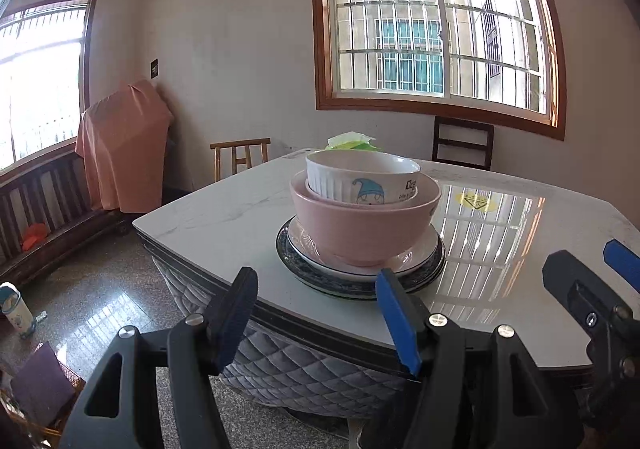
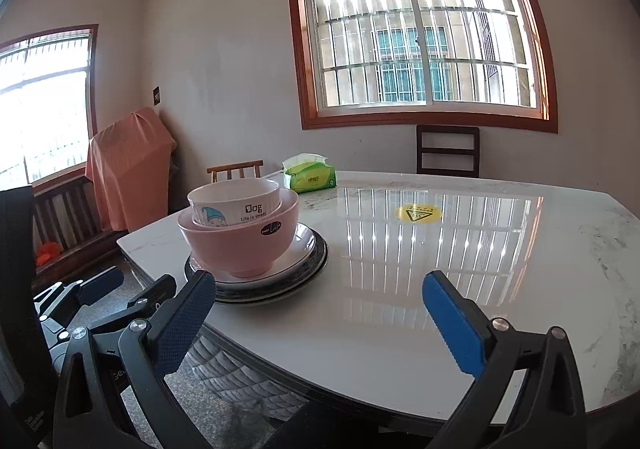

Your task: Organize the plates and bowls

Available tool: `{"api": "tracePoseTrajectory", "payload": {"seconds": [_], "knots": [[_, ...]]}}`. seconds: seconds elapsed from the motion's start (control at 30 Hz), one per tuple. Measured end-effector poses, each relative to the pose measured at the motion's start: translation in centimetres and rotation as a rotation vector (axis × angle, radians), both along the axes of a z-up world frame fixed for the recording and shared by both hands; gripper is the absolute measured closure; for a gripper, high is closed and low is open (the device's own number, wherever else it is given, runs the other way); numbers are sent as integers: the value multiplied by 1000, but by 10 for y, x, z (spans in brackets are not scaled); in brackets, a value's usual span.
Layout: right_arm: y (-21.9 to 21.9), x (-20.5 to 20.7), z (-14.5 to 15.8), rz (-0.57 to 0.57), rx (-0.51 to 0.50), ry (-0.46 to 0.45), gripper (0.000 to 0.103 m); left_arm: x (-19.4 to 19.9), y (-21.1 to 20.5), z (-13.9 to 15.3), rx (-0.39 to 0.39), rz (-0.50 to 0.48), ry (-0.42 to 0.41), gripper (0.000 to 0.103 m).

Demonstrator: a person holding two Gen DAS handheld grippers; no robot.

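A white ribbed bowl (image 1: 362, 177) with a blue cartoon print sits nested in a pink bowl (image 1: 362, 227). The pink bowl stands on a white plate (image 1: 416, 255), which lies on a dark-rimmed plate (image 1: 320, 281). The stack stands near the table's front left edge. It also shows in the right wrist view: white bowl (image 2: 236, 201), pink bowl (image 2: 240, 245), plates (image 2: 304, 265). My left gripper (image 1: 316, 317) is open and empty, just short of the stack. My right gripper (image 2: 320, 321) is open and empty, to the right of the stack.
The white marble table (image 2: 440, 281) has a yellow sticker (image 2: 418, 214) and a green tissue pack (image 2: 309, 173) at the back. Chairs (image 2: 447, 150) stand behind it by the wall. A quilted grey skirt (image 1: 304, 369) hangs under the table edge. The right gripper shows in the left wrist view (image 1: 592, 289).
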State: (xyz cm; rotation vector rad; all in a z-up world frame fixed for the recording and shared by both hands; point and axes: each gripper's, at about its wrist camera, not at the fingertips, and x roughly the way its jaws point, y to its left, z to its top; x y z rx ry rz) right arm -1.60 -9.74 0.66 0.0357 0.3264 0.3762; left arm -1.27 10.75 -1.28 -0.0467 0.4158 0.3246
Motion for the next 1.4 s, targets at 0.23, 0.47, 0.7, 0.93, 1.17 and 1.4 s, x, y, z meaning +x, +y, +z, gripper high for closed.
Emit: {"api": "tracePoseTrajectory", "payload": {"seconds": [0.23,0.47,0.7,0.93,1.17,1.4], "knots": [[-2,-8,6,0,-5,-27,0,-9,-4,21,31,1,-16,35],[-7,-13,13,-10,6,-47,0,-32,-6,44,67,23,-104,22],[-10,-16,18,-16,15,-53,0,-47,-11,66,94,19,-163,16],[-8,-18,19,-7,15,-60,0,-55,-10,76,52,-21,-165,16],[-7,-20,21,1,18,-67,0,-58,-16,80,87,-11,-182,14],[-5,-20,20,6,7,-62,0,-55,-17,76,76,-43,-159,14]]}}
